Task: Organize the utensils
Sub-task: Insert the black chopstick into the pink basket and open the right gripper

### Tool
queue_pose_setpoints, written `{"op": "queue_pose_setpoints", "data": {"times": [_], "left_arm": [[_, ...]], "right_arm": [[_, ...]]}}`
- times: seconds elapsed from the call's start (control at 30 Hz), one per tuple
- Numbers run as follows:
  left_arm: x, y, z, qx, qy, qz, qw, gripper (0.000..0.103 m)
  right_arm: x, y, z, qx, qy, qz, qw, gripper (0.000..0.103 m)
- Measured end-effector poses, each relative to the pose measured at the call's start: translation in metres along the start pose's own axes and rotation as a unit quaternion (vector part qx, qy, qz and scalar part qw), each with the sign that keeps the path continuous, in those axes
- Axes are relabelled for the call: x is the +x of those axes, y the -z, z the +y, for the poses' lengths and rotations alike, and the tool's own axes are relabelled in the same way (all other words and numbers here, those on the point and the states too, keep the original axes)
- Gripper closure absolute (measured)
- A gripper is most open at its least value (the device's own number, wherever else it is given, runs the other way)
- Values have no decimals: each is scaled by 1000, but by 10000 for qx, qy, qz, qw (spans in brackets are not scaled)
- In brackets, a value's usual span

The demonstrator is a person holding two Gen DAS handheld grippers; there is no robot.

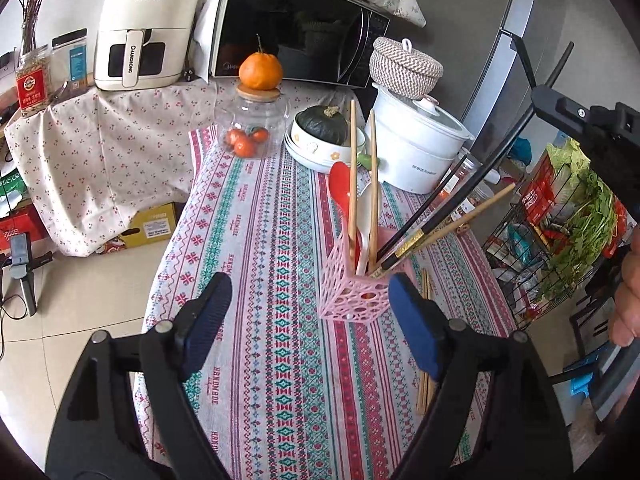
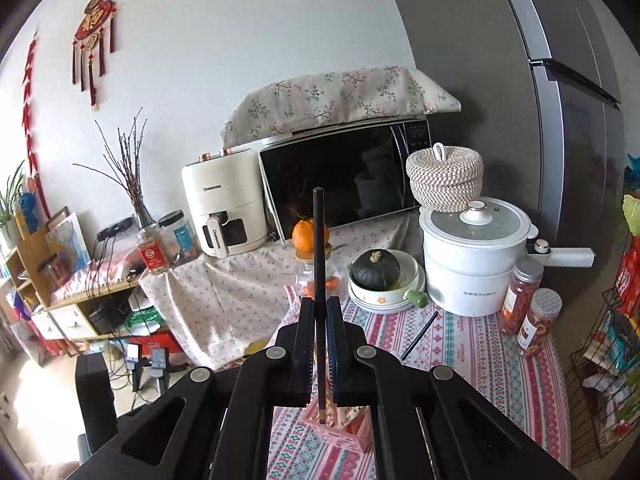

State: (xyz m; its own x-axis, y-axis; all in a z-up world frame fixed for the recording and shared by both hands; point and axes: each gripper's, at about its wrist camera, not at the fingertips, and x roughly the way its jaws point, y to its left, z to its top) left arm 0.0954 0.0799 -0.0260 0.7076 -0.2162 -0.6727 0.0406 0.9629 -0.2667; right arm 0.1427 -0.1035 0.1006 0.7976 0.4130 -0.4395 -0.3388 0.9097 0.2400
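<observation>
The right gripper is clenching a slim black chopstick, its long axis upright, lower tip hanging directly over the pink perforated plastic holder on the patterned tablecloth. The left gripper is standing released, empty, beside that holder.

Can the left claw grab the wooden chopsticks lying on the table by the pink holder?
Probably yes. The left claw is open and empty, and the light wooden chopsticks lie uncovered just beside its right finger.
</observation>
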Motion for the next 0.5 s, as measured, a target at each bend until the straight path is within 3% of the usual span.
{"op": "queue_pose_setpoints", "data": {"times": [0.4,0.47,0.5], "left_arm": [[16,10,-4,112,47,403,9991,22],[16,10,-9,169,56,415,9990,22],[16,11,-10,195,65,431,9989,22]], "right_arm": [[56,34,-19,341,-88,668,9971,96],[50,32,-21,332,-98,596,9976,93],[46,30,-21,322,-96,540,9980,86]]}}
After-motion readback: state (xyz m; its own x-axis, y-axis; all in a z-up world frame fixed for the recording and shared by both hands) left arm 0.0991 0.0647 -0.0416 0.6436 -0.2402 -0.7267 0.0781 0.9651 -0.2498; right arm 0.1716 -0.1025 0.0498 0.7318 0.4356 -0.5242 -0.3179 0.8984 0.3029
